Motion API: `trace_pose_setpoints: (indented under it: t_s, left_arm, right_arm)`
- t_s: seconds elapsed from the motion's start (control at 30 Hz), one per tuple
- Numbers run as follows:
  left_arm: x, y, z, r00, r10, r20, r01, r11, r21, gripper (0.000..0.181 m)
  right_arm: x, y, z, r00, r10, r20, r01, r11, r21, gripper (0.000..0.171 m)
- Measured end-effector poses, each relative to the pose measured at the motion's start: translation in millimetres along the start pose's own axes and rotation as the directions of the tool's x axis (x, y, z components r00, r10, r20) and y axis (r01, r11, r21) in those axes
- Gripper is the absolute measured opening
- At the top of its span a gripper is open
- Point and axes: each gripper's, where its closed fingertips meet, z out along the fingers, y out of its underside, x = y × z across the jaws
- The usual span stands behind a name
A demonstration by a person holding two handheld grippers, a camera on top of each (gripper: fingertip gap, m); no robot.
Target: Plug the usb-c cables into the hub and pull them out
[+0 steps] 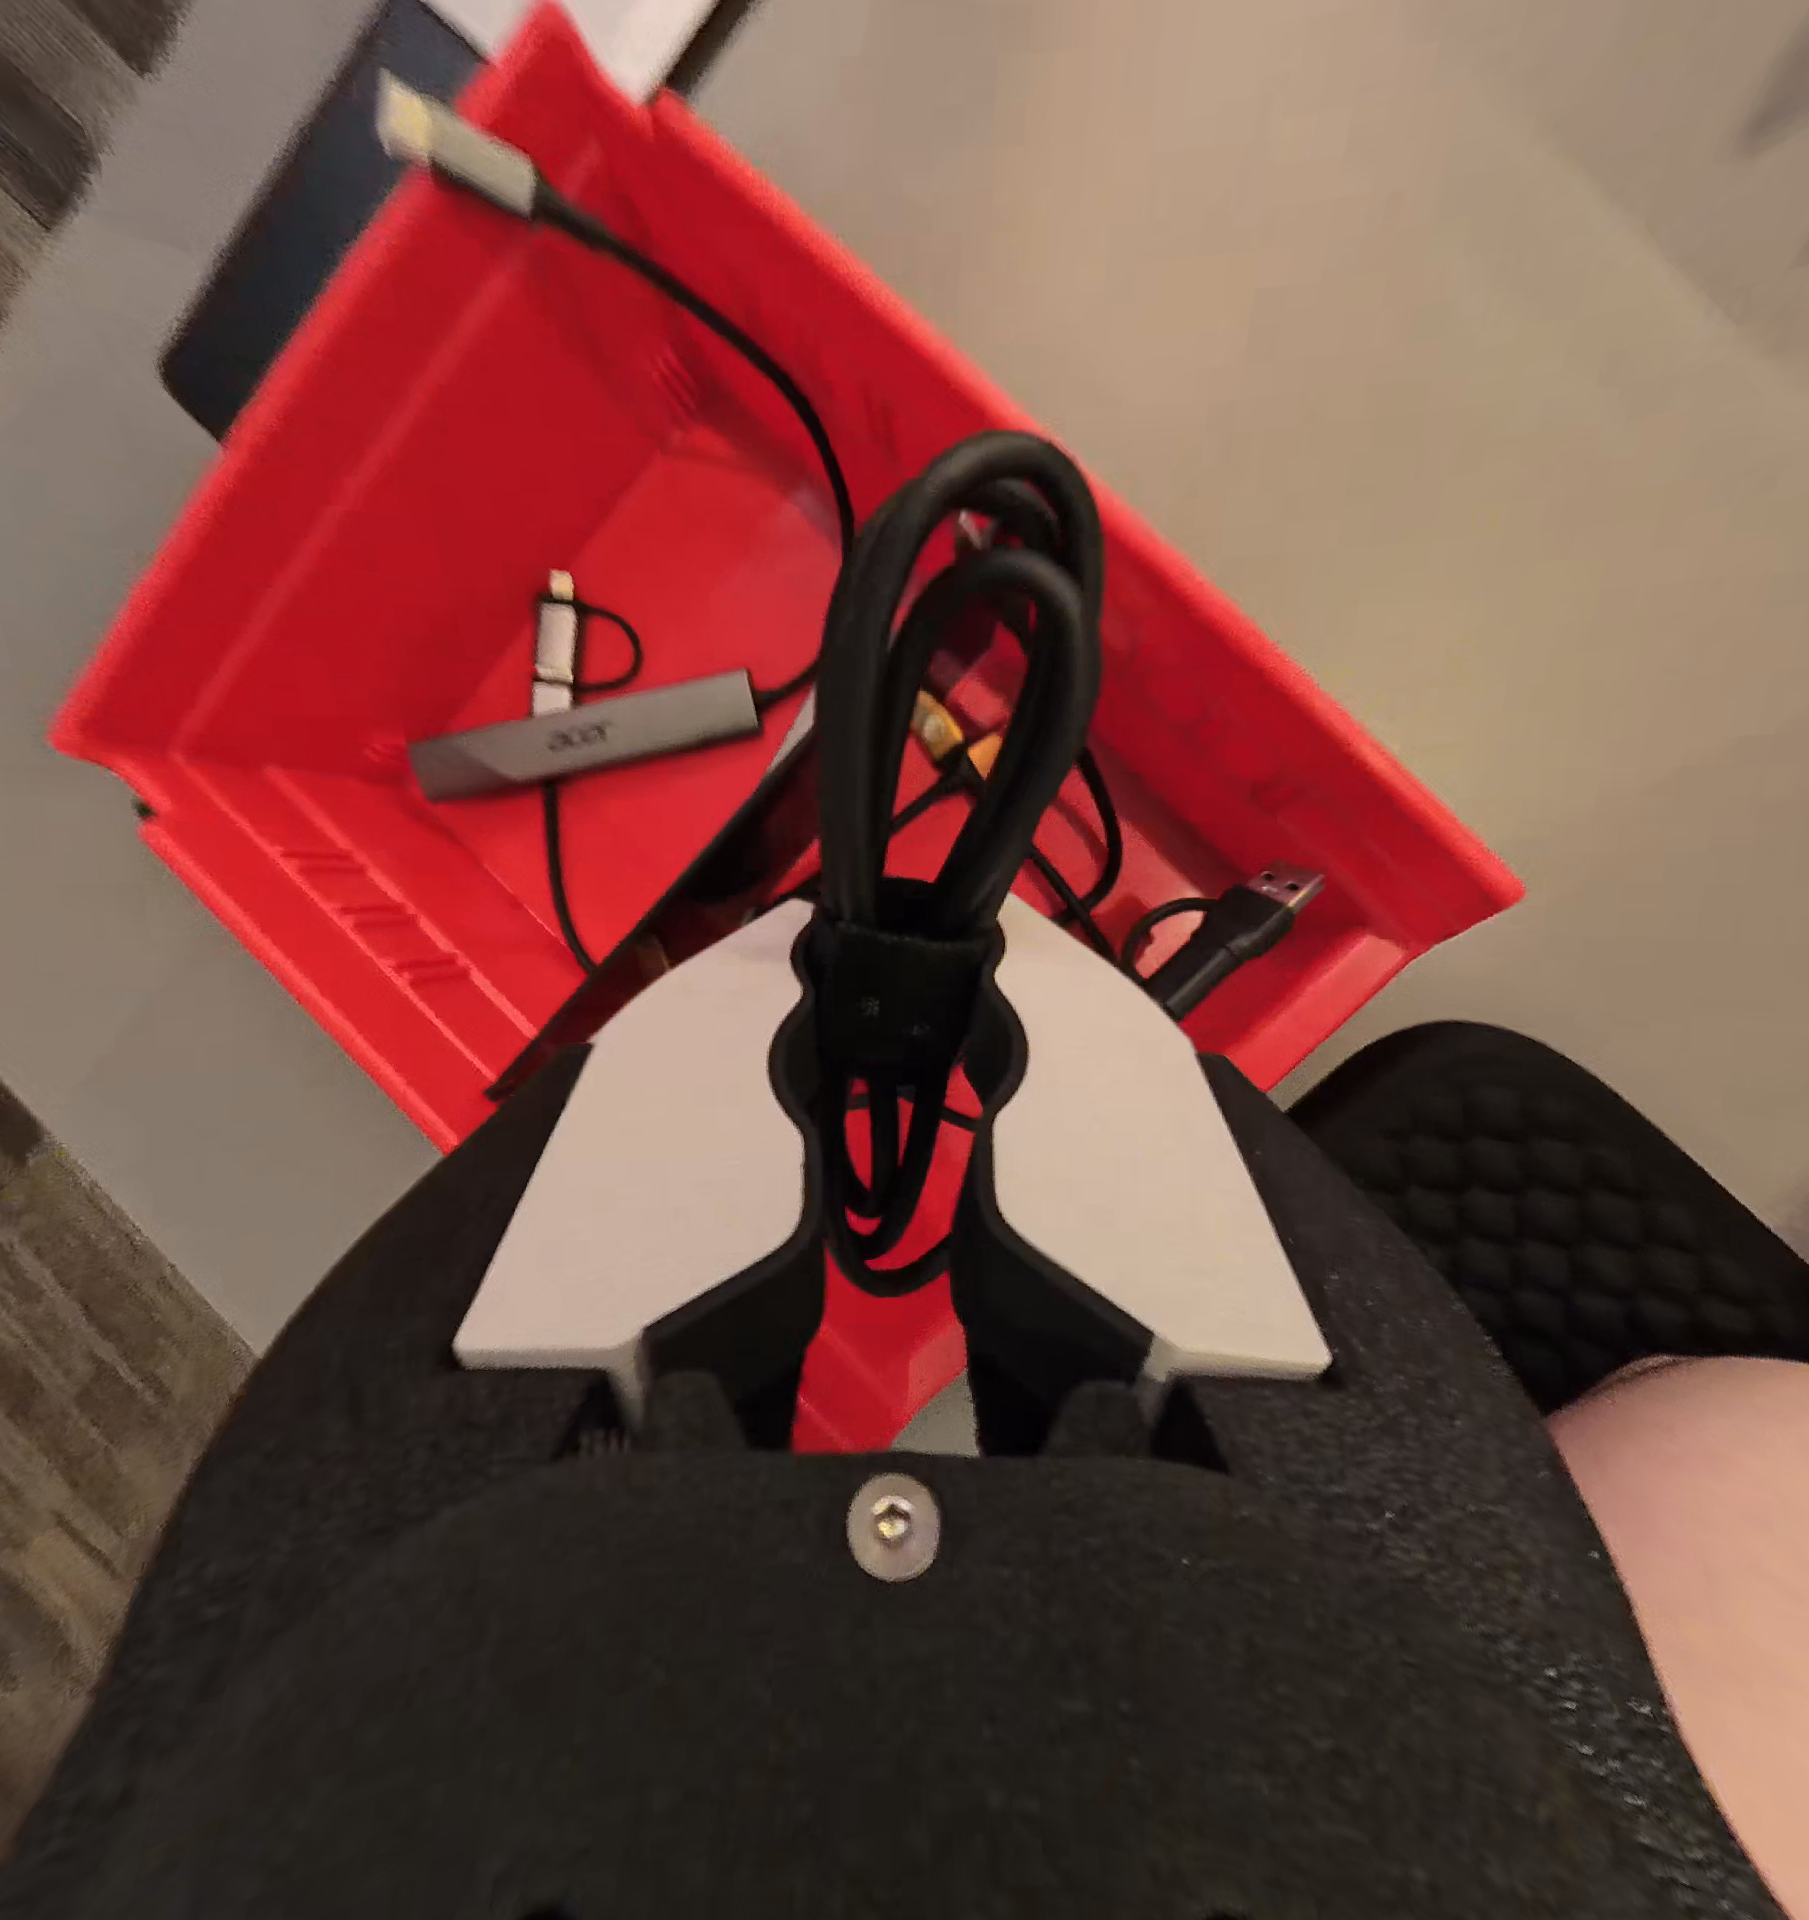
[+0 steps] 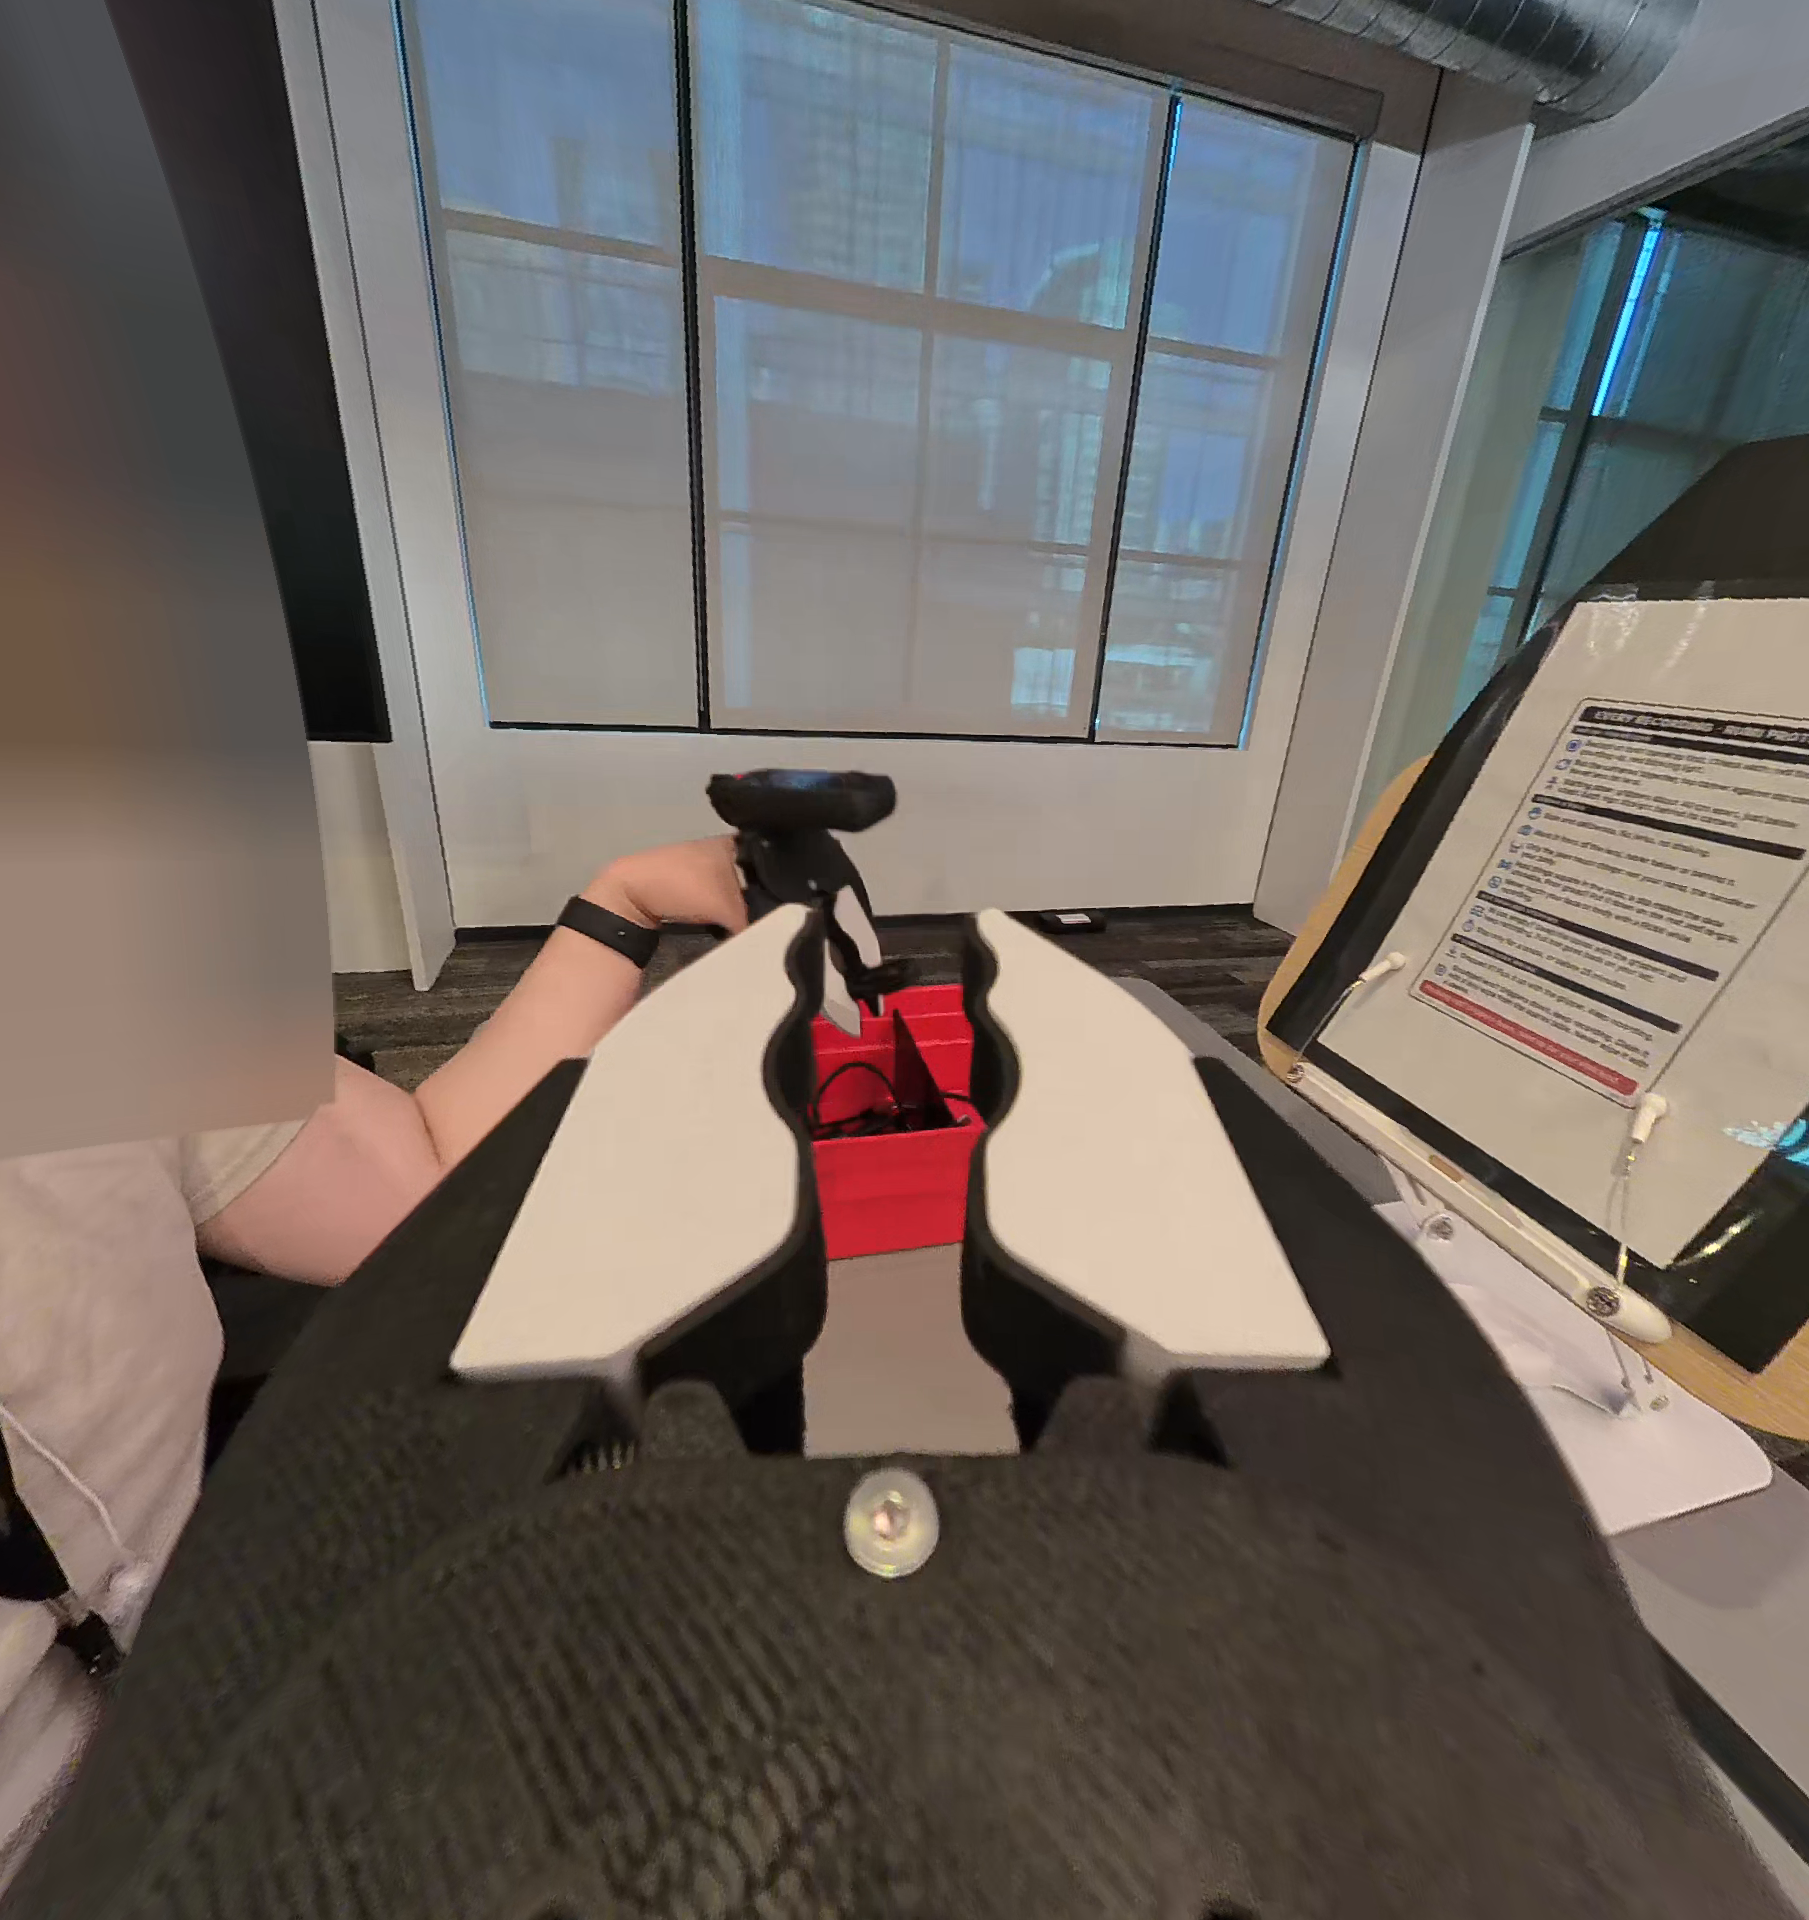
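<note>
My left gripper (image 1: pixel 895 977) is shut on a coiled black cable (image 1: pixel 967 644), gripping it at its strap, and holds it above a red bin (image 1: pixel 360 520). In the bin lie a grey hub (image 1: pixel 588 743) with a white adapter plug (image 1: pixel 557 644) beside it, a black USB plug (image 1: pixel 1253 914) and an orange-tipped connector (image 1: pixel 947 732). The hub's own grey plug (image 1: pixel 464 145) sticks up over the far rim. My right gripper (image 2: pixel 889 925) is open and empty, in front of the red bin (image 2: pixel 895 1184). The left gripper (image 2: pixel 848 966) shows over the bin.
A propped tablet with a printed sheet (image 2: pixel 1565 966) stands at the right on a white stand. A person's forearm (image 2: pixel 526 1039) reaches in from the left. A black divider (image 2: pixel 915 1070) stands inside the bin. A dark flat object (image 1: pixel 266 281) lies behind the bin. Tip to tip, the grippers are about 40 cm apart. To reach the grey hub (image 1: pixel 588 743) in a straight line is about 15 cm for my left fingers, about 55 cm for my right. Measured from the fingertips, the hub's own grey plug (image 1: pixel 464 145) is 20 cm or so from the left gripper and 45 cm from the right.
</note>
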Motion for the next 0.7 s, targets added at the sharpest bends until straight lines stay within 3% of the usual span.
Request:
trace_pose_setpoints:
  t_s: [0.13, 0.23, 0.37, 0.43, 0.7]
  left_arm:
    - [15.7, -34.4, -34.1, 0.992, 0.115, 0.057, -0.124, 0.974, 0.192, 0.024]
    - [44.9, -66.4, -59.7, 0.970, 0.231, 0.075, -0.243, 0.910, 0.336, 0.024]
    - [94.3, -107.8, -66.3, 0.927, 0.371, 0.051, -0.358, 0.838, 0.411, 0.024]
    - [107.0, -130.5, -54.0, 0.919, 0.387, 0.080, -0.386, 0.834, 0.394, 0.024]
    - [164.6, -154.5, 66.5, 0.878, 0.455, -0.151, -0.436, 0.888, 0.145, 0.024]
  right_arm:
    - [1.3, -1.3, -2.9, 0.999, -0.028, -0.023, 0.028, 1.000, -0.006, 0.025]
    - [3.7, -2.6, -6.6, 0.998, -0.036, -0.042, 0.035, 0.999, -0.008, 0.025]
    - [9.5, -5.8, -16.6, 0.995, -0.055, -0.089, 0.053, 0.998, -0.016, 0.025]
    - [12.8, -7.6, -23.7, 0.991, -0.065, -0.119, 0.063, 0.998, -0.020, 0.025]
    - [25.0, -1.1, -37.2, 0.977, -0.051, -0.206, 0.038, 0.997, -0.063, 0.025]
